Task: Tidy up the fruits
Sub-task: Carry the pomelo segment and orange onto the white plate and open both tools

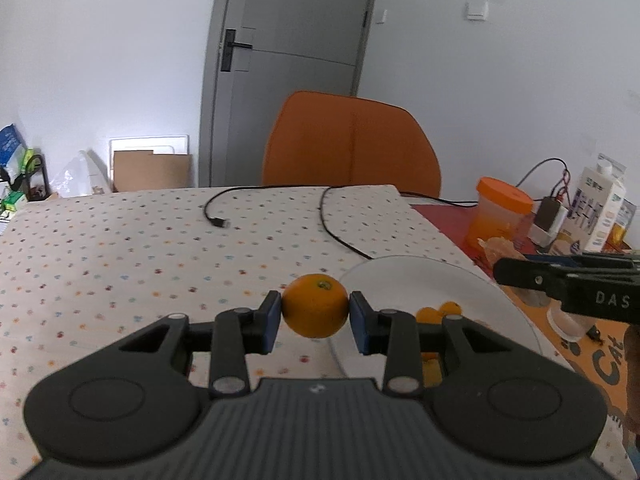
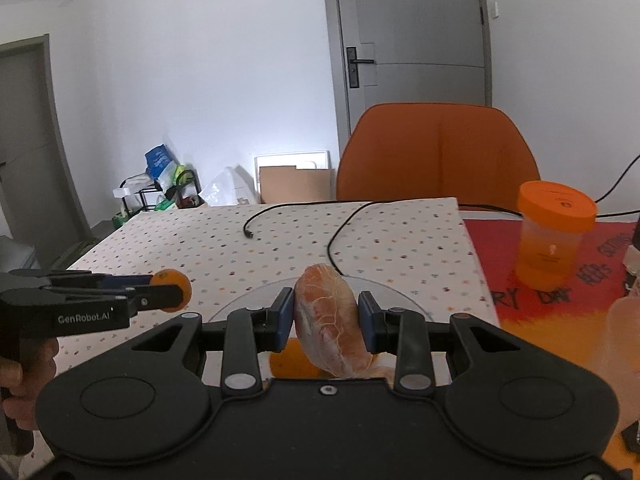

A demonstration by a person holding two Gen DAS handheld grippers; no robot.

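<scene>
Left gripper (image 1: pixel 315 312) has its blue pads pinched on a whole orange (image 1: pixel 315 306), jaws only narrowly apart, the fruit clear of the cloth and just beside the near-left rim of the glass plate (image 1: pixel 400 276). Right gripper (image 2: pixel 326 318) is clamped the same way on a peeled citrus segment (image 2: pixel 330 324), held up over that plate's near side. So both hands are mid-carry, I'd say, fruit lifted and heading for the plate. Next up looks like lowering each piece inside the rim before easing the pads off; the round orange could roll once freed. Count: one whole orange, one peeled segment, a few small orange fruits (image 1: pixel 438 312) already on the plate, number unclear behind the fingers. One plate on the dotted tablecloth (image 1: pixel 140 248) toward its right edge, one orange-lidded jar (image 2: pixel 554 236) beyond it, two cable (image 1: pixel 344 236) runs trailing from the far edge.
</scene>
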